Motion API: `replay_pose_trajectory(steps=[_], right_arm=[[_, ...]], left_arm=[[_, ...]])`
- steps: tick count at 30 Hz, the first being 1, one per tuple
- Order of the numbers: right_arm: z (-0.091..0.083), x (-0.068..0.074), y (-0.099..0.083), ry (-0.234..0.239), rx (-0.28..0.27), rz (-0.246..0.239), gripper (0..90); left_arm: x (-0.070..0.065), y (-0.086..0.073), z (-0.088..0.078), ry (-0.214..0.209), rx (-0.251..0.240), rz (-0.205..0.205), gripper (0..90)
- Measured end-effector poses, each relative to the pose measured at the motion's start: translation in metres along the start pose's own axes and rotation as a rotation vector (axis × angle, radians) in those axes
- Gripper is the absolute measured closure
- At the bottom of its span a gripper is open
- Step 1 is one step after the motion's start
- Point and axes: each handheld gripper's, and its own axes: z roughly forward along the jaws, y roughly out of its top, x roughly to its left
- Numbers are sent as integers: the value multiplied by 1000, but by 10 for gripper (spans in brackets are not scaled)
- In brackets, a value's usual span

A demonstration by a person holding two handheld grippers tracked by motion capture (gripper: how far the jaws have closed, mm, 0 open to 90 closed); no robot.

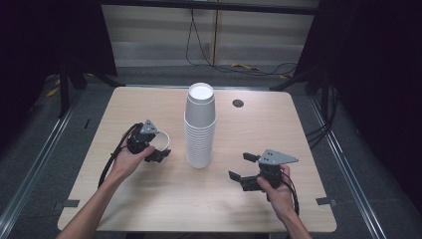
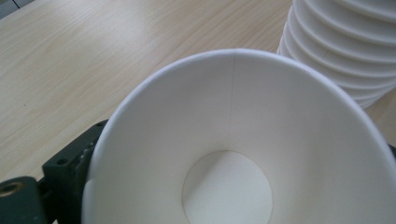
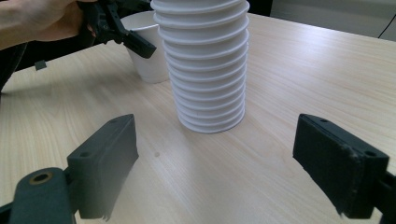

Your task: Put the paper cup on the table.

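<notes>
One cup [image 1: 160, 142] stood left of stack [image 1: 200, 127], left gripper [image 1: 155, 153] pinching its rim. Right gripper [image 1: 244, 167] spread, empty, lower right. Stack mostly left.

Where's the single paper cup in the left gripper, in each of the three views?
High view: single cup, left of centre, at the left gripper.
Left gripper view: its open mouth across the lower frame.
Right gripper view: upper left.
Shared landmark: the cup stack, beside it.

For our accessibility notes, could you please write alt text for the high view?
A tall stack of white paper cups stands mid-table; the left gripper has a single cup between its jaws, the right gripper open.
</notes>
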Motion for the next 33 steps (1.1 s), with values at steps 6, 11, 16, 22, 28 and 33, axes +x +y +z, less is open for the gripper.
replay_pose_trajectory(steps=[6, 11, 16, 22, 28, 33], right_arm=[[0, 0, 0, 0, 1, -3, 135], [0, 0, 0, 0, 0, -1, 135], [0, 1, 0, 5, 5, 1, 135], [0, 0, -1, 4, 3, 0, 135], [1, 1, -1, 7, 5, 3, 135], [1, 0, -1, 6, 7, 1, 135]], left_arm=[[1, -7, 3, -12, 2, -24, 49], [-1, -11, 2, -8, 6, -17, 92], [1, -19, 1, -16, 8, -33, 127], [1, -25, -2, -32, 15, -44, 153], [1, -36, -1, -26, 40, -71, 155], [1, -39, -8, -17, 34, -72, 155]])
